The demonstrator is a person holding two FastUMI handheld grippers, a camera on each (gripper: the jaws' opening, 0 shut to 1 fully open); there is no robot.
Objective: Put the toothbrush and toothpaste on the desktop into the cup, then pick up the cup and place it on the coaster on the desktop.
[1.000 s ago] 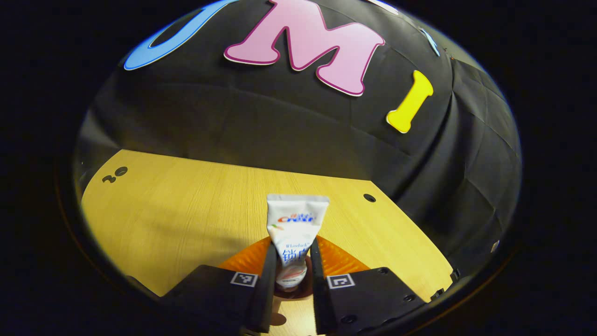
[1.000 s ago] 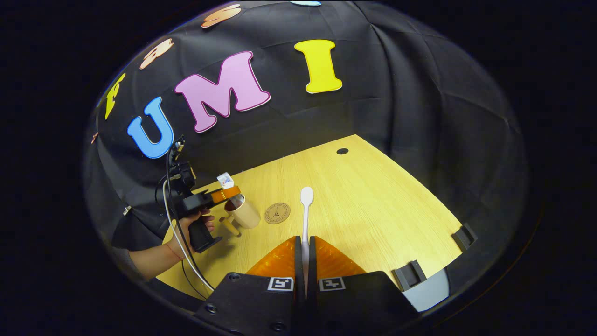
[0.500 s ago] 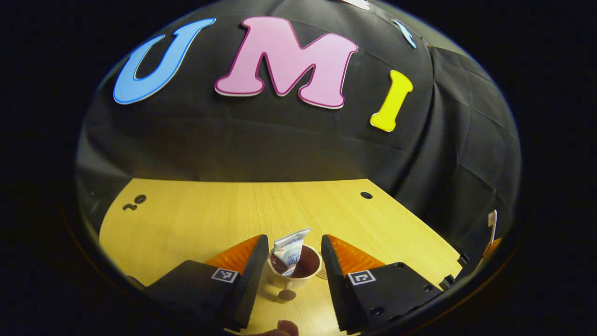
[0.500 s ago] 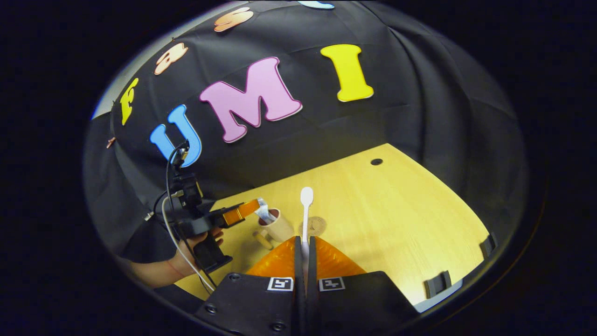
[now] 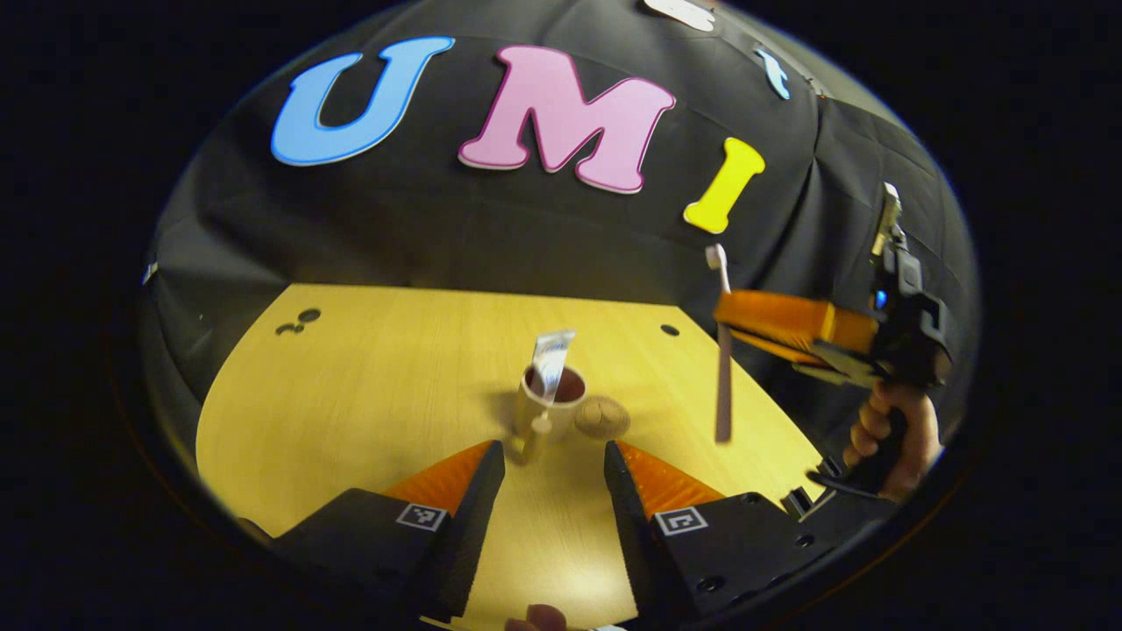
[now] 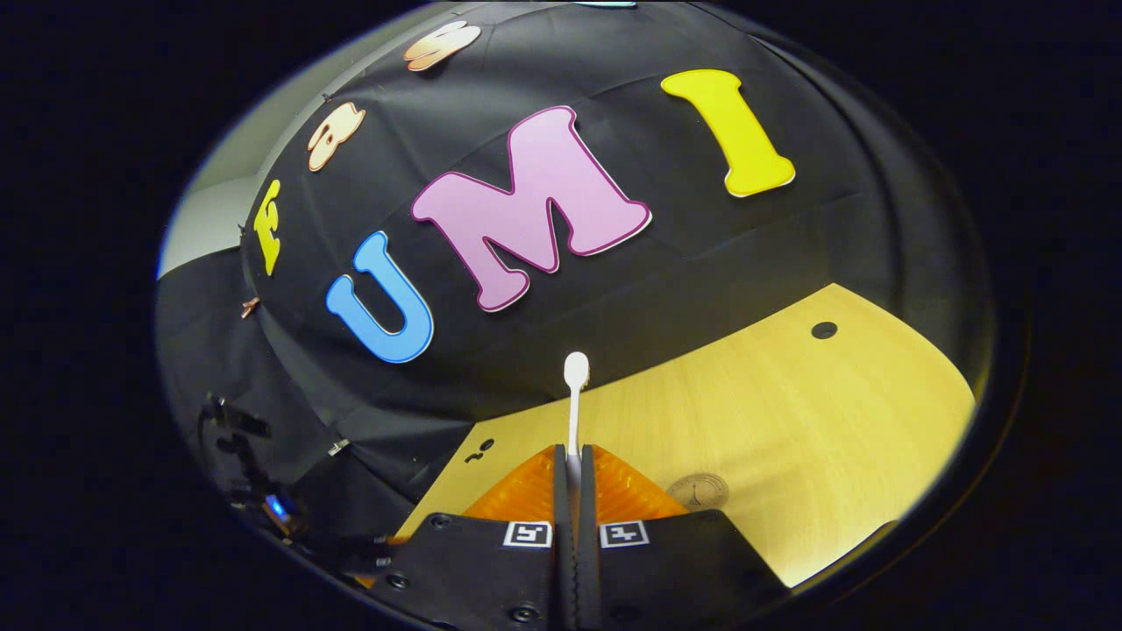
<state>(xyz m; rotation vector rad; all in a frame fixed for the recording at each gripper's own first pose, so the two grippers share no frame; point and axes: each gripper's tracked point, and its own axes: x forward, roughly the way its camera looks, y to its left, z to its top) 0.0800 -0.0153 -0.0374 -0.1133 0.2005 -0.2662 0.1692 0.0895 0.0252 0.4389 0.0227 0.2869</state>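
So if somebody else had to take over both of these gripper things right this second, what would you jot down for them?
Left gripper: open, holding nothing, just short of the cup.
Right gripper: shut on the toothbrush, held upright in the air to the right of the cup.
Toothpaste: standing in the cup, top sticking out.
Coaster: bare, on the desktop right beside the cup.
Done: toothpaste in.
Left: drop the toothbrush into the cup, then lift the cup onto the coaster.
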